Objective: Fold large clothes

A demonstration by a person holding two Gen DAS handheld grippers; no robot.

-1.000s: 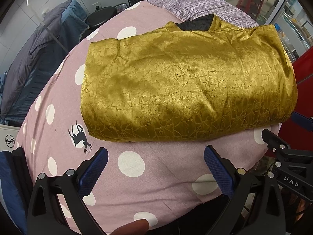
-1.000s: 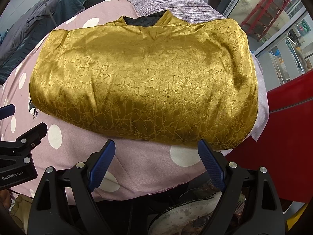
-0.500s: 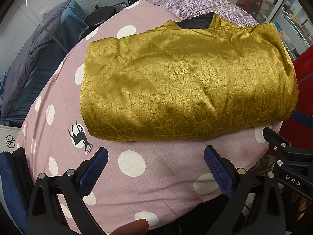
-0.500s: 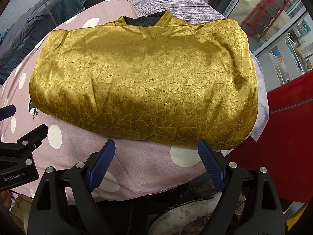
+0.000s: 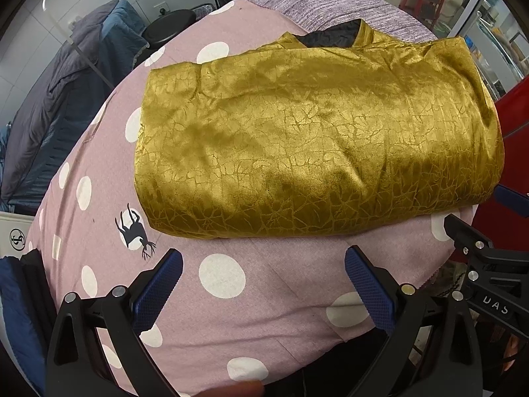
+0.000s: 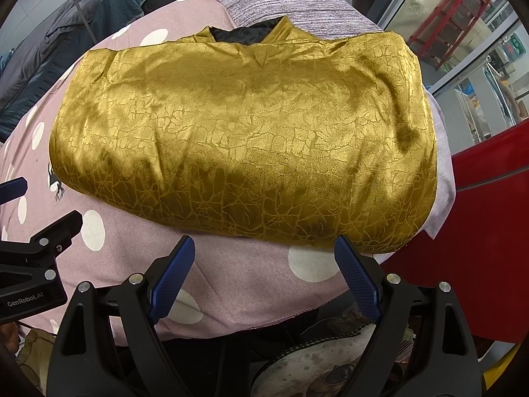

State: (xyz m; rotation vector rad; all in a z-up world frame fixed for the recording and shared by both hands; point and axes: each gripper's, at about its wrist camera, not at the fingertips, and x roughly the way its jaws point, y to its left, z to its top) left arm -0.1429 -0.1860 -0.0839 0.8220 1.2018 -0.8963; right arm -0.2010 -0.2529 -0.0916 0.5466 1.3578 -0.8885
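A shiny gold garment [image 5: 314, 139] with a crackle pattern lies folded into a wide rectangle on a pink polka-dot sheet [image 5: 224, 297]; its black lining [image 5: 330, 36] shows at the far collar. In the right wrist view the same gold garment [image 6: 244, 139] fills the middle. My left gripper [image 5: 263, 264] hovers open over the sheet, short of the garment's near edge, with nothing between its blue pads. My right gripper [image 6: 263, 251] is open too, its fingertips [image 6: 344, 251] level with the near fold, holding nothing. Each gripper shows at the edge of the other's view.
A grey striped cover [image 5: 330, 3] lies beyond the pink sheet. Dark bedding [image 5: 66, 76] is heaped at the left. A red panel [image 6: 489, 248] stands close at the right, and glass doors [image 6: 463, 33] lie beyond. A shoe [image 6: 314, 364] sits on the floor below.
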